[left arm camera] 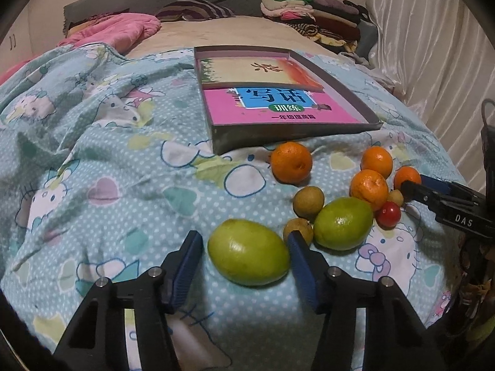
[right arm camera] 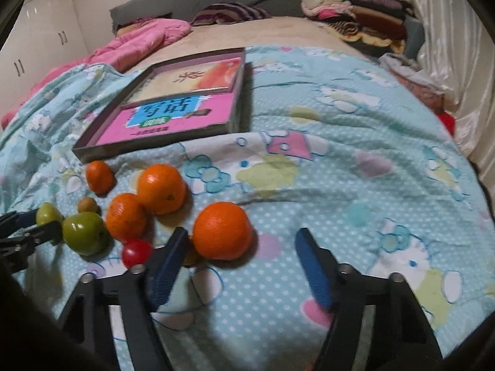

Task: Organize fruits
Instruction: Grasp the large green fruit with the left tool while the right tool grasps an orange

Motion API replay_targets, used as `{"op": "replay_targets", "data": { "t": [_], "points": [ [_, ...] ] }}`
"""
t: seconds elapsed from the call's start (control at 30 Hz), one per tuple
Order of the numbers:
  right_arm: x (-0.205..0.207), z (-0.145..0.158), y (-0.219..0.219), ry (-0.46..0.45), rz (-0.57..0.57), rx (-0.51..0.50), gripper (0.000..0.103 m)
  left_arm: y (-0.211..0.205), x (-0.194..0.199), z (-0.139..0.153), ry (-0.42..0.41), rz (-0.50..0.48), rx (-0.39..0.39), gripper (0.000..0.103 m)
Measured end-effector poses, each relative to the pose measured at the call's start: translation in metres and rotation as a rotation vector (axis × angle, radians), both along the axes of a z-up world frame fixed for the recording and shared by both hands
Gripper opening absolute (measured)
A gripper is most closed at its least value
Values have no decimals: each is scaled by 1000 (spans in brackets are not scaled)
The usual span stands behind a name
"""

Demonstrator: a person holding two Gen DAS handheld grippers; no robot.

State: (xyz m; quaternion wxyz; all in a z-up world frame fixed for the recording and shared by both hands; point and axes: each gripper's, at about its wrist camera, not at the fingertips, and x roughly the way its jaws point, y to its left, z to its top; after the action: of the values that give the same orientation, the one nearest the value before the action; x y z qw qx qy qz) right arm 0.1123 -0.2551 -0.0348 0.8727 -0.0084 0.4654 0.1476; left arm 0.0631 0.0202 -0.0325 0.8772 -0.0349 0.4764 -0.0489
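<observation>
Clearly both grippers are lining up on fruit lying loose on the patterned bedspread point(left arm camera: 108, 160), just in front of the shallow box point(left arm camera: 222, 142) holding books, which looks like the likely place to gather them. The left gripper point(left arm camera: 246, 247) straddles the nearer green fruit point(left arm camera: 248, 252), its jaws part open with the right pad about touching and the left pad apart; its long axis runs across the gap, from pad to pad. The right gripper point(right arm camera: 239, 241) stands open around the nearest orange point(right arm camera: 222, 230), gripping nothing.
</observation>
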Motion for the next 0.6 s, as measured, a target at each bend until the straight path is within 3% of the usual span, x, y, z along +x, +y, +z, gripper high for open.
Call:
{"op": "replay_targets", "data": {
  "t": [0.13, 0.17, 0.4, 0.6],
  "points": [
    [7, -1, 4, 15, 30, 28, 42, 0, 5, 0, 7, -4, -17, 52],
    [7, -2, 6, 26, 38, 35, 40, -1, 6, 0, 7, -2, -18, 52],
    [4, -1, 4, 12, 28, 60, 36, 3, 11, 5, 21, 11, -58, 52],
    [5, 20, -1, -71, 6, 45, 36, 5, 20, 26, -19, 8, -79, 52]
  ]
}}
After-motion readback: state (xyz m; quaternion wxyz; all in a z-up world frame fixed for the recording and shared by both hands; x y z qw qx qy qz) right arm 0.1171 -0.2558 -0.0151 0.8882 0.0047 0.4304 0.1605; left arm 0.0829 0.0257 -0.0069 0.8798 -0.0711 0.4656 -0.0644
